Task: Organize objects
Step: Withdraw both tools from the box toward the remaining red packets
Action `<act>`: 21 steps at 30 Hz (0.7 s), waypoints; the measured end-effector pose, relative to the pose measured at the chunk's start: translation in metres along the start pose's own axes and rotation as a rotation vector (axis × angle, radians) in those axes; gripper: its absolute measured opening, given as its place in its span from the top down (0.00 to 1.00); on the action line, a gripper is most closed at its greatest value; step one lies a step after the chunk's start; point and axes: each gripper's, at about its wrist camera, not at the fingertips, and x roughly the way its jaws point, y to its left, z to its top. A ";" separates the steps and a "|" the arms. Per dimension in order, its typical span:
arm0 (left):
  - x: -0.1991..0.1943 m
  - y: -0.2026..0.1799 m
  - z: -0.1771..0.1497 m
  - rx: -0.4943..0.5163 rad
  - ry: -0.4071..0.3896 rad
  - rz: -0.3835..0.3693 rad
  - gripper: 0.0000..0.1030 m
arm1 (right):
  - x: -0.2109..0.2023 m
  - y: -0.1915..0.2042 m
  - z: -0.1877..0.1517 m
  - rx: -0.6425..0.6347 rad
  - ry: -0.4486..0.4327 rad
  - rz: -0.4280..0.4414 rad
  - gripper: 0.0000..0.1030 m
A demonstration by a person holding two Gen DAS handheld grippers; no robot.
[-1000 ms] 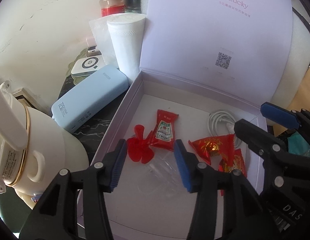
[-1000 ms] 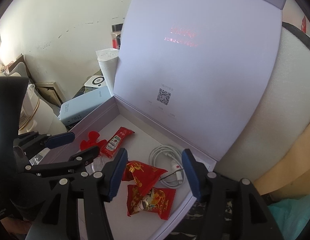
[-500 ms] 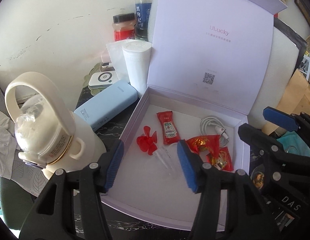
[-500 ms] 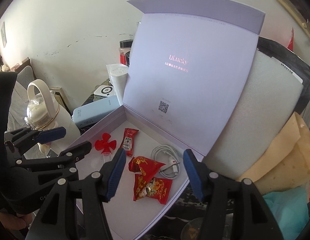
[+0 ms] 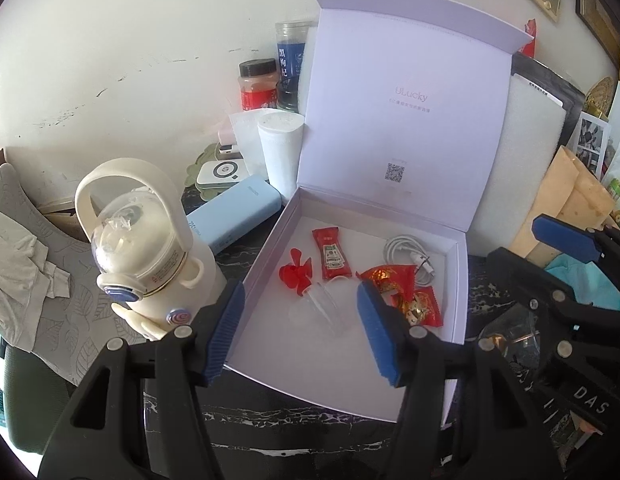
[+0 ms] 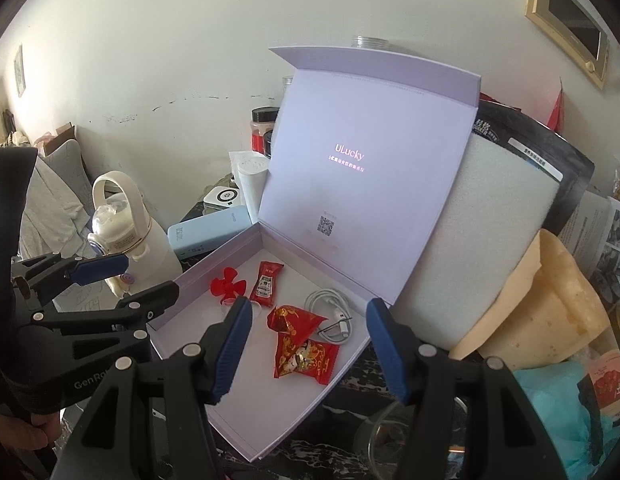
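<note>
Hanging over the box: the left gripper at the bottom middle of the left view, fingers spread wide, holding nothing.
Right gripper: bottom middle of the right view, fingers spread wide too, nothing between them.
Box: white, in the middle of the frame, lid standing up at the back.
Inside the box: a red fan, a ketchup packet just beside it, a white cable in the back corner, two red candy bags touching each other, and a clear plastic piece near the fan.
Left of the box: a cream bottle and a blue power bank, both on the dark table.
</note>
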 end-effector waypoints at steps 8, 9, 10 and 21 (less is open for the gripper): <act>-0.032 -0.009 -0.012 0.003 -0.028 0.013 0.38 | -0.029 0.001 -0.015 -0.010 -0.024 0.009 0.39; -0.036 -0.010 -0.013 0.003 -0.032 0.015 0.37 | -0.034 0.002 -0.018 -0.010 -0.027 0.011 0.39; -0.039 -0.010 -0.015 0.002 -0.035 0.016 0.37 | -0.037 0.002 -0.020 -0.011 -0.027 0.011 0.39; -0.071 -0.013 -0.044 -0.012 -0.041 0.029 0.35 | -0.069 0.007 -0.055 -0.041 -0.032 0.041 0.39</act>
